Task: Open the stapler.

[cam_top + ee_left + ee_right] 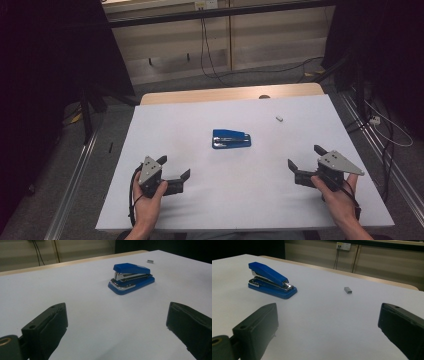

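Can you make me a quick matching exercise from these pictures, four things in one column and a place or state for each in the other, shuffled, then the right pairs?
Things:
1. stapler
2. staple strip
3. left gripper
4. right gripper

Places or states:
A. small and grey, lying alone toward the far right of the table
B. open, held near the table's right edge
C. blue, near the middle of the table
D. open, held at the near left

Pairs: 1-C, 2-A, 3-D, 4-B
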The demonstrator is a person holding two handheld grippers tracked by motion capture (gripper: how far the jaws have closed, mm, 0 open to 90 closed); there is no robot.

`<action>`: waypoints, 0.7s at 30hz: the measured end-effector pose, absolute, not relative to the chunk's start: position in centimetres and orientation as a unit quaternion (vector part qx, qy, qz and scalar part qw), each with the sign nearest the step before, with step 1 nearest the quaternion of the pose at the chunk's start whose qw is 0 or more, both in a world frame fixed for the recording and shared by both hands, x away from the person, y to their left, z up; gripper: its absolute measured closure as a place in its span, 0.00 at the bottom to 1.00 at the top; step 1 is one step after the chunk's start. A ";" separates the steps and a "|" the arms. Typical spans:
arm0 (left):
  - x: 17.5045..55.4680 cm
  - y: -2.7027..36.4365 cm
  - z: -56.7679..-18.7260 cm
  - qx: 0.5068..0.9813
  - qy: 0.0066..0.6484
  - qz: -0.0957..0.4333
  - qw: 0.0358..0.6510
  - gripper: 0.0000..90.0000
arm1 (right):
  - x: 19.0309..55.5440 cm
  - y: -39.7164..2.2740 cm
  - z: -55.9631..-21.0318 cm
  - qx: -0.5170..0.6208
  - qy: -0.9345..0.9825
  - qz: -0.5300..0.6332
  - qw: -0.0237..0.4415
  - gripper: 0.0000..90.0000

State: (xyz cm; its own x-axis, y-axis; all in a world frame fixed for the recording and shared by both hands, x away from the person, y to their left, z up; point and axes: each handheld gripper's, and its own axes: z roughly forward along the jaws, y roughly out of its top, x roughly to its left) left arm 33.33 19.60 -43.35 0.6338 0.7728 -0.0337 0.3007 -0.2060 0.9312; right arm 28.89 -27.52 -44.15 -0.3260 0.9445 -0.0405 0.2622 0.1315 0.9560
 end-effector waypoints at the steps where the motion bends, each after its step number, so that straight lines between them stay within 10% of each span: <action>1: 33.3 19.6 -43.4 0.743 0.361 0.228 0.515 0.04 | 28.9 -27.5 -44.1 0.457 0.661 0.475 0.359 0.03; 21: 33.5 18.5 -44.0 0.774 0.351 0.186 0.493 0.05 | 28.8 -26.9 -44.2 0.442 0.676 0.483 0.340 0.03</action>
State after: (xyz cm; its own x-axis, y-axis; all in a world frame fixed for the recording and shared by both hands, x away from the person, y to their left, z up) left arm 33.55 18.48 -44.05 0.6849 0.7262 -0.0587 0.3597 -0.2669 0.8941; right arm 28.76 -26.95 -44.20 -0.3791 0.9248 -0.0325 0.2687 0.1437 0.9524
